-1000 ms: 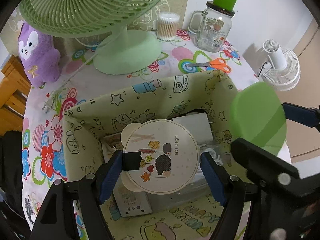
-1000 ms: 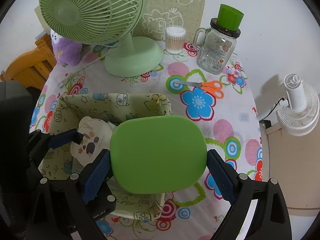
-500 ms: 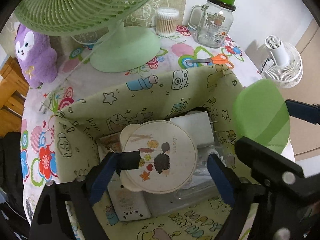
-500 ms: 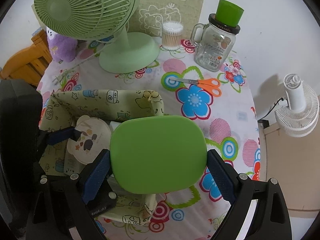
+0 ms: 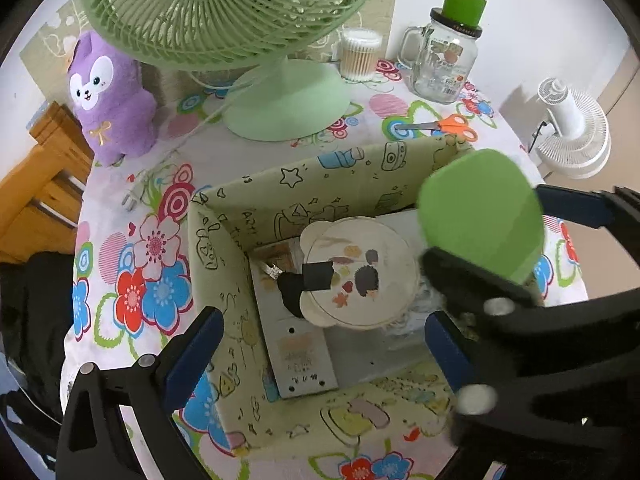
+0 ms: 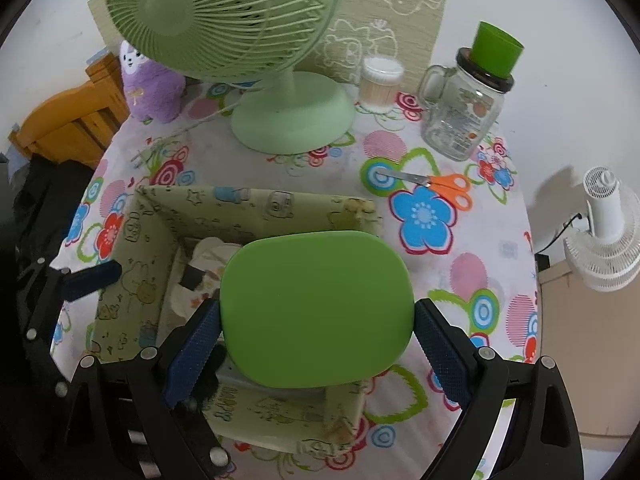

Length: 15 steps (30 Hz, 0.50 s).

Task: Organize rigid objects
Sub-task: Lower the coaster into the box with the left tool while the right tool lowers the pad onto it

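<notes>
A: Where does the round disc (image 5: 360,272) with the hedgehog print sit?

B: Inside the fabric storage box (image 5: 224,240), lying flat on top of the white packages already in there. The left gripper (image 5: 324,356) hangs above it with its jaws opening wide. Nothing is pressed between the pads; one blue pad is outside the box's left wall, the other near the right side of the interior. The disc looks released.

A: And the green thing?

B: The green rounded slab (image 6: 316,308) is clamped edge to edge between the jaws of the right gripper (image 6: 316,344), spread nearly to their full width to take it. It is held roughly flat over the near right corner of the box, I'd guess so it can go in next, on top of the stack.

A: Why spread the left jaws that far?

B: Probably to clear the disc's rim on the way out without dragging it. The soft walls could catch a pad, though.

A: What is left on the desk (image 6: 460,264)?

B: The orange scissors (image 6: 436,184), a glass mug jar (image 6: 460,120) with a green cup on it, and a tub of cotton swabs (image 6: 380,84) beside the green fan (image 6: 256,40). The purple plush toy (image 5: 112,100) stands well apart at the far left.
</notes>
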Each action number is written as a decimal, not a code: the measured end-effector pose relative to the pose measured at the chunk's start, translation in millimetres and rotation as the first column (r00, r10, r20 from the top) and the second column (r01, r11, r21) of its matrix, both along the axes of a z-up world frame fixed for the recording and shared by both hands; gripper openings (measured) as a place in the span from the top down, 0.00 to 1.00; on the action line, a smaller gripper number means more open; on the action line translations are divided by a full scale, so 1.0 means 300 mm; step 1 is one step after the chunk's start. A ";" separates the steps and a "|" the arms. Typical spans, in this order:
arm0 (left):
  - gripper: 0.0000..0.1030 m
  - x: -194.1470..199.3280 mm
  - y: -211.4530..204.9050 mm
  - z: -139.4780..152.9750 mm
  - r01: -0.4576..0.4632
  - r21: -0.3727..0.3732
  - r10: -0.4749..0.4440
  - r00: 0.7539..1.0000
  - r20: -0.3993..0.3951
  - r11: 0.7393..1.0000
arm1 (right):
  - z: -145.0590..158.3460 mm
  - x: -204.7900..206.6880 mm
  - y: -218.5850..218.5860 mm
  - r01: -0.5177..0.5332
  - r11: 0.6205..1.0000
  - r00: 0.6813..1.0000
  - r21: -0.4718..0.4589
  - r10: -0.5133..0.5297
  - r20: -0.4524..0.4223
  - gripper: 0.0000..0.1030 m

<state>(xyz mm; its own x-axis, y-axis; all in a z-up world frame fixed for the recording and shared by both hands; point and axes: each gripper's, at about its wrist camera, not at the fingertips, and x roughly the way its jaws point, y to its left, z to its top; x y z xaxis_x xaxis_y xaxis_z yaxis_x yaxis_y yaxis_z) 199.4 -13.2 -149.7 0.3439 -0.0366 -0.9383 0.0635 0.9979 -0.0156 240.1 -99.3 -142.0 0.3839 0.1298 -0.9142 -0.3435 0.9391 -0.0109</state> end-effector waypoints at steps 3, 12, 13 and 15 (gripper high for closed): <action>0.01 -0.012 0.002 0.016 -0.004 0.005 0.004 1.000 0.010 1.000 | -0.003 -0.004 0.025 -0.015 1.000 1.000 0.003 0.015 0.000 0.08; 0.01 -0.015 0.030 0.014 -0.039 -0.004 0.039 0.999 -0.002 0.999 | -0.039 0.014 0.056 -0.016 1.000 1.000 -0.001 0.016 -0.015 0.08; 0.01 -0.016 0.029 0.015 -0.039 -0.002 0.039 0.999 -0.003 0.999 | -0.041 0.016 0.060 -0.019 1.000 1.000 -0.005 0.019 -0.013 0.08; 0.01 -0.015 0.030 0.017 -0.038 0.001 0.038 0.999 -0.004 0.999 | -0.041 0.018 0.066 -0.019 1.000 1.000 -0.007 0.019 -0.012 0.08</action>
<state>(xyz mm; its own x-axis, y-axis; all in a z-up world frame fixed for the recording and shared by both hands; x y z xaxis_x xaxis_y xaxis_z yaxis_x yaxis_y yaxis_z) 194.8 -4.3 -144.7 0.3408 -0.0226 -0.9399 0.0256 0.9996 -0.0147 245.5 -79.4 -154.2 0.3701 0.1304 -0.9198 -0.3614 0.9323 -0.0132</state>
